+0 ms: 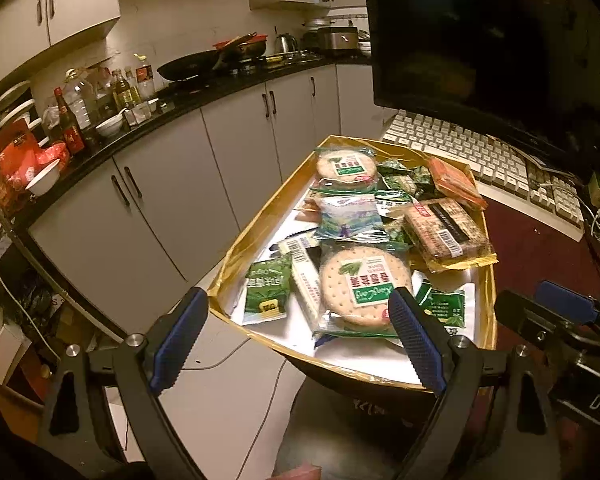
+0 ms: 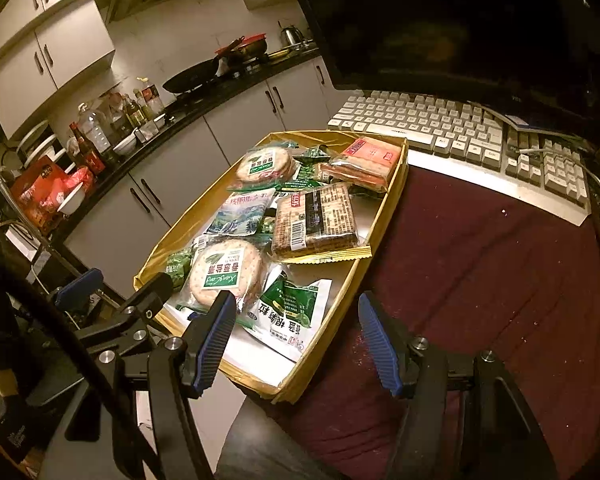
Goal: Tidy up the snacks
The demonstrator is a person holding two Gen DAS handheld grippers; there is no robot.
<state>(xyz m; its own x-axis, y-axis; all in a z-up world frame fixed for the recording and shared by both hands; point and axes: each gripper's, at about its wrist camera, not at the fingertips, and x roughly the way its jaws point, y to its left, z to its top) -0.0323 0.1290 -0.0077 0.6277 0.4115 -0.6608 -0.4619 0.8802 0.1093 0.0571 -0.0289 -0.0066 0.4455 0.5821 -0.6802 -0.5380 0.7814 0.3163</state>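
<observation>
Both hand-held grippers, left and right, are held spread wide and empty at the near end of the gold tray on the table, where the snack packets lie heaped together, apparently poised for a pick.

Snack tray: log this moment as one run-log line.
left gripper: open, empty, over near tray end | right gripper: open, empty, at near right corner | snack packets heaped in gold tray | keyboard behind
</observation>
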